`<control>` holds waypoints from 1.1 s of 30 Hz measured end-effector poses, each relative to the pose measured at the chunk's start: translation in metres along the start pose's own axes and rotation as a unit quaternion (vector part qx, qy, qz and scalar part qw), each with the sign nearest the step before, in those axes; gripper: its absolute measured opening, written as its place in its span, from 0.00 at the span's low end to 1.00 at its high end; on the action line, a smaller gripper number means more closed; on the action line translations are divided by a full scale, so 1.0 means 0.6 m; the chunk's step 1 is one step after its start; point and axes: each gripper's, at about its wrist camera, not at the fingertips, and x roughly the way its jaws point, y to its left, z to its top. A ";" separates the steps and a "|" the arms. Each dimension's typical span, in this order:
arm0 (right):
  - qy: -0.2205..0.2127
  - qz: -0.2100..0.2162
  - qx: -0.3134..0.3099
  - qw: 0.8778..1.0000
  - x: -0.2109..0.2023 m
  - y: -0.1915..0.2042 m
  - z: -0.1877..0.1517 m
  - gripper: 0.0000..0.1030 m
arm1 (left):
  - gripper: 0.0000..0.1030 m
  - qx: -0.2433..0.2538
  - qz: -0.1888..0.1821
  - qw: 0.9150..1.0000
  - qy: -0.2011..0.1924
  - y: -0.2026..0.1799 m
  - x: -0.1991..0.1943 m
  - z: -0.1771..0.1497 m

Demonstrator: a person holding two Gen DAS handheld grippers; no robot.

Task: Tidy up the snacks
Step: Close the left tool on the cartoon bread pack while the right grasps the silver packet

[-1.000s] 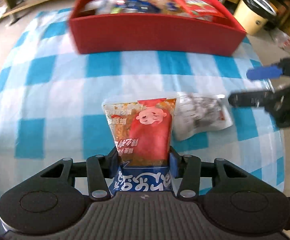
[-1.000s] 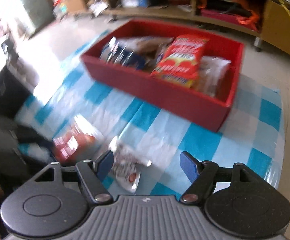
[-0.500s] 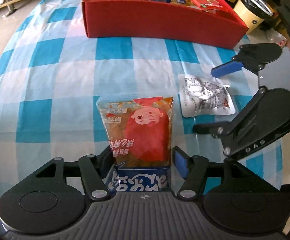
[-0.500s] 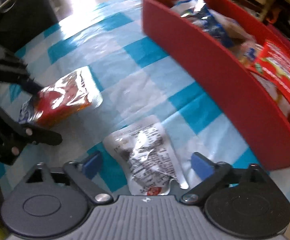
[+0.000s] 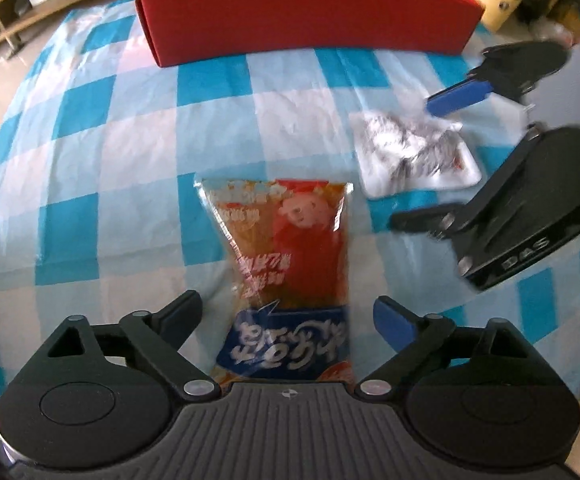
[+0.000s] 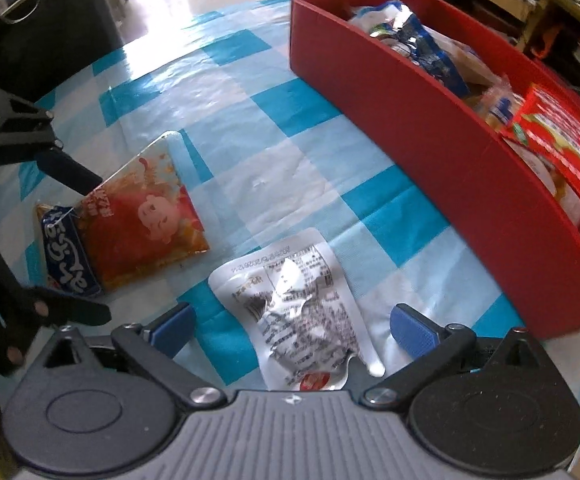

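My left gripper [image 5: 287, 312] sits with its fingers spread wide, straddling the near end of the red snack packet [image 5: 285, 256] without touching it; the packet is a glossy, slightly puffed plastic pouch with a cartoon face, a clear orange window and a blue band at the end nearest me, lying flat on the tablecloth [image 5: 129, 152]. My right gripper [image 6: 290, 326] is spread as well, its blue-padded fingers either side of the silver packet [image 6: 298, 304], a crinkled foil sachet printed with small black text, flat and creased, with a curled corner; from this low angle I cannot say for sure whether either pad grazes the foil. The two packets lie near each other but apart. The cloth is a thin, wrinkled sheet in blue and white checks, shiny where light falls on it. Beyond both packets stands the red box [image 6: 430, 128], a long, straight-walled, matte container already heaped with bags, among them a red snack bag [image 6: 558, 140] at one end. Between packets and box wall the cloth lies bare. Wooden shelving [image 5: 21, 4] runs behind the table, and a cream bin [image 5: 494, 4] stands off the box's right corner.
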 end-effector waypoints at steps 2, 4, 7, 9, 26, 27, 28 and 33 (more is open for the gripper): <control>0.001 -0.009 0.026 1.000 -0.013 0.009 -0.012 0.79 | 0.93 0.007 0.007 1.000 0.000 -0.004 -0.001 -0.003; 0.000 -0.019 0.036 0.999 -0.026 0.017 -0.023 0.66 | 0.99 0.003 0.013 1.000 0.006 -0.003 0.001 -0.004; 0.004 -0.014 0.067 0.998 -0.040 0.017 -0.040 0.51 | 1.00 -0.013 0.034 0.999 0.020 0.008 0.008 -0.006; 0.013 -0.015 0.068 0.997 -0.046 0.022 -0.050 0.51 | 1.00 -0.027 0.030 0.999 0.019 0.017 0.007 -0.008; 0.011 -0.031 0.116 0.993 -0.013 0.016 -0.039 0.99 | 1.00 -0.023 0.043 0.999 -0.024 0.016 0.000 -0.032; 0.013 -0.038 0.109 0.993 -0.012 0.020 -0.038 0.98 | 1.00 -0.025 0.042 0.998 -0.026 0.016 0.001 -0.033; 0.013 -0.045 0.104 0.993 -0.012 0.025 -0.038 0.97 | 1.00 -0.024 0.043 0.998 -0.028 0.015 0.001 -0.034; 0.002 -0.043 0.099 0.994 -0.033 0.027 -0.036 0.53 | 1.00 -0.049 0.048 0.997 -0.021 0.013 -0.001 -0.030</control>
